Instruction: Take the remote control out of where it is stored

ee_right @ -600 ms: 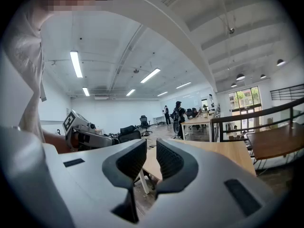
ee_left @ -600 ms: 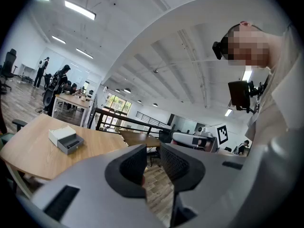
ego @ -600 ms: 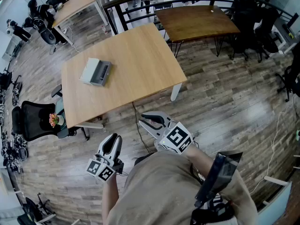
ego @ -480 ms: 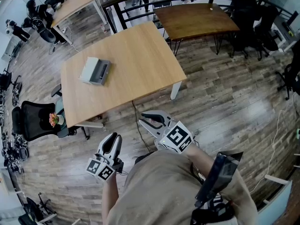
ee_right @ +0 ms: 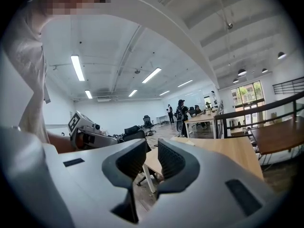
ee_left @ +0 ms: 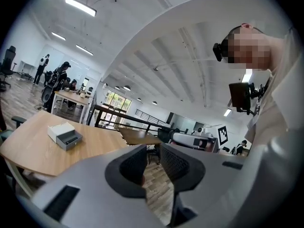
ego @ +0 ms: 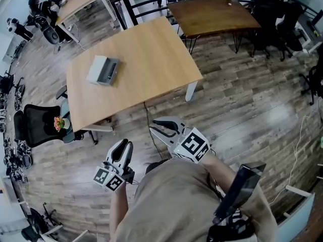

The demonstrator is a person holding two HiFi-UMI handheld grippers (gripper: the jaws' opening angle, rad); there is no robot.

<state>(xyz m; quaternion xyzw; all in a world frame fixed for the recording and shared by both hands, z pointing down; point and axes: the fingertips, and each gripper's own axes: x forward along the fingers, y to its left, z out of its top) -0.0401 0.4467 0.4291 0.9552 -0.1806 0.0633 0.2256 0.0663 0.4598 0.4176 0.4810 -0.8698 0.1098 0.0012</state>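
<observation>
While the person stands on the wooden floor point(ego: 242, 110) well apart from the table point(ego: 151, 59), the task is judged to be at its approach step: nothing has been reached or touched.

Left hand-held gripper point(ego: 124, 145), lower left of centre in the head view: jaws drawn close, only a narrow slit between the pads, nothing in it. Its own view point(ee_left: 152, 158) confirms this, with floor showing through the slit.

Right hand-held gripper point(ego: 155, 126), just below frame centre: jaws likewise fully closed and empty, as its own view point(ee_right: 152, 160) shows.

Remote control: not visible in any view. The only likely store is the small box point(ego: 103, 70) on the table, upper left of the head view and left of centre in the left gripper view point(ee_left: 64, 136). It has a white body and a grey drawer part.

Orientation: the grey drawer side faces the right of the head view, and the lower right in the left gripper view. It appears drawn out somewhat; whether anything lies inside is too small to tell. The remote's own long axis and heading cannot be determined. If it lies in the drawer, its length probably follows the drawer's longer side.

Next move, as judged: close the distance to the table, open one pair of jaws, and steady the box while the drawer is worked.
</observation>
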